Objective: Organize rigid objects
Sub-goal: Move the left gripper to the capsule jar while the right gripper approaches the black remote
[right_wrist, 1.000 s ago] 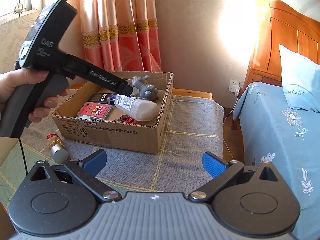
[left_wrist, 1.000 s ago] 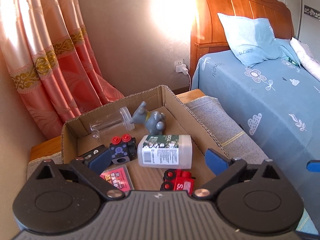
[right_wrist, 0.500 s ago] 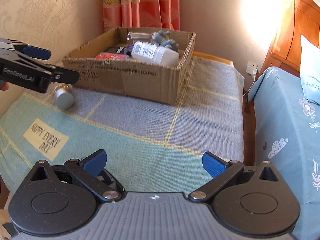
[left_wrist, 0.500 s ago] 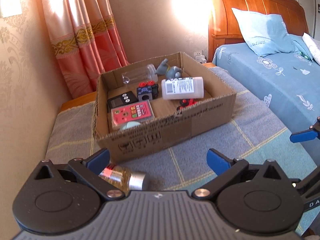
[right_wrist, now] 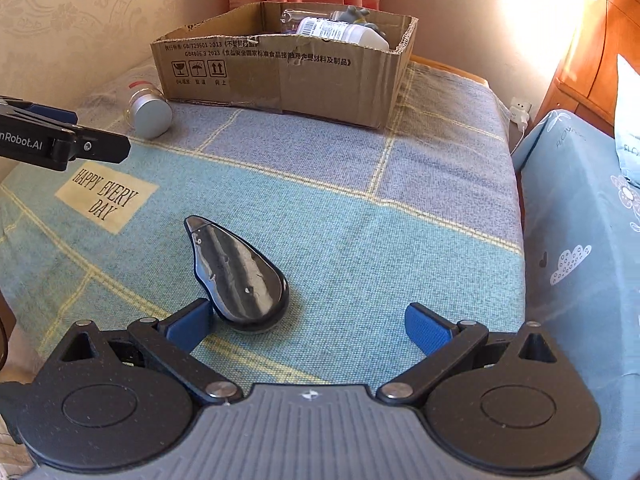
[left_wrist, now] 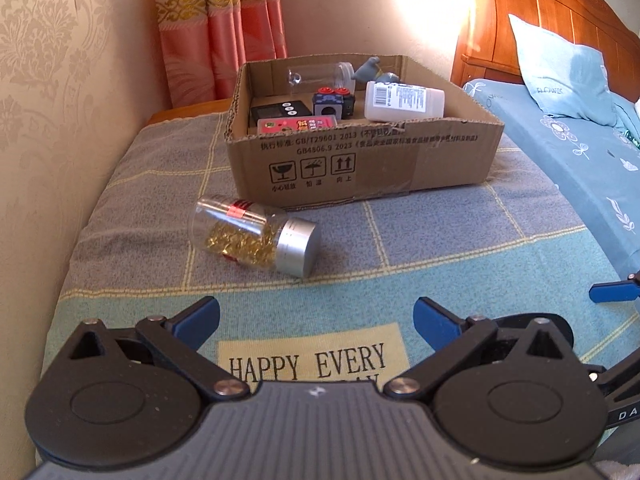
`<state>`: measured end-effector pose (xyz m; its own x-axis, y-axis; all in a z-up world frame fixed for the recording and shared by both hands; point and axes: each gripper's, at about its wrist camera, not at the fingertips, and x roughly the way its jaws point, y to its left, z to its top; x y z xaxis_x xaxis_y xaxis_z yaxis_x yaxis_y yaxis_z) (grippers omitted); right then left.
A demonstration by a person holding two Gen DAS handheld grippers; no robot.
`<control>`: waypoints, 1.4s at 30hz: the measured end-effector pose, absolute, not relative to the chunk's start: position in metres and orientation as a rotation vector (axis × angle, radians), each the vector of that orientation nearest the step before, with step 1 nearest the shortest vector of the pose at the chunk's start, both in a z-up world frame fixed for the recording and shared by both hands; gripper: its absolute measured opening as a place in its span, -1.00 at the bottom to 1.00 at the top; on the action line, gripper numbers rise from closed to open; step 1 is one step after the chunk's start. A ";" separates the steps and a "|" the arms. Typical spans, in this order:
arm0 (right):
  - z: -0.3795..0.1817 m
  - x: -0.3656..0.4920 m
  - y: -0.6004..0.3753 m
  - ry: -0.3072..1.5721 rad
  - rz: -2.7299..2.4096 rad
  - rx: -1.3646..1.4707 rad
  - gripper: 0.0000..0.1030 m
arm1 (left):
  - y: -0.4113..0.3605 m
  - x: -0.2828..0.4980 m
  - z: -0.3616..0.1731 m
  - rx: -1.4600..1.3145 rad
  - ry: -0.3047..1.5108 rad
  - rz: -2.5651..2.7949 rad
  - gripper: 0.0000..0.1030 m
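Note:
A cardboard box stands on the blanket-covered table and holds a white bottle, a clear tube, a grey figure, a black block with red knobs, a black device and a red card. A clear jar with gold contents and a silver lid lies on its side in front of the box; it also shows in the right wrist view. A glossy black teardrop-shaped object lies just ahead of my right gripper, which is open and empty. My left gripper is open and empty, behind the jar.
The blanket carries a "HAPPY EVERY DAY" patch. A bed with a blue sheet and pillow lies to the right. A wall and pink curtains stand at the left and back.
Both grippers have pulled back from the box toward the near end of the table. The jar now lies ahead of the left gripper and the black object has come into the right view.

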<state>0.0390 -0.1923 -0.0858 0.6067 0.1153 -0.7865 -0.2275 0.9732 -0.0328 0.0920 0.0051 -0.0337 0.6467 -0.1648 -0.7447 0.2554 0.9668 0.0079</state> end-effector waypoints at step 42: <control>-0.091 0.072 -0.162 0.881 0.313 -0.198 1.00 | 0.040 0.145 -0.073 0.155 0.865 -0.363 1.00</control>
<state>0.0720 -0.1616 -0.0911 0.5952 0.1871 -0.7815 -0.3487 0.9363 -0.0415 0.1455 0.0401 -0.0728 0.5920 -0.2489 -0.7665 0.3731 0.9277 -0.0131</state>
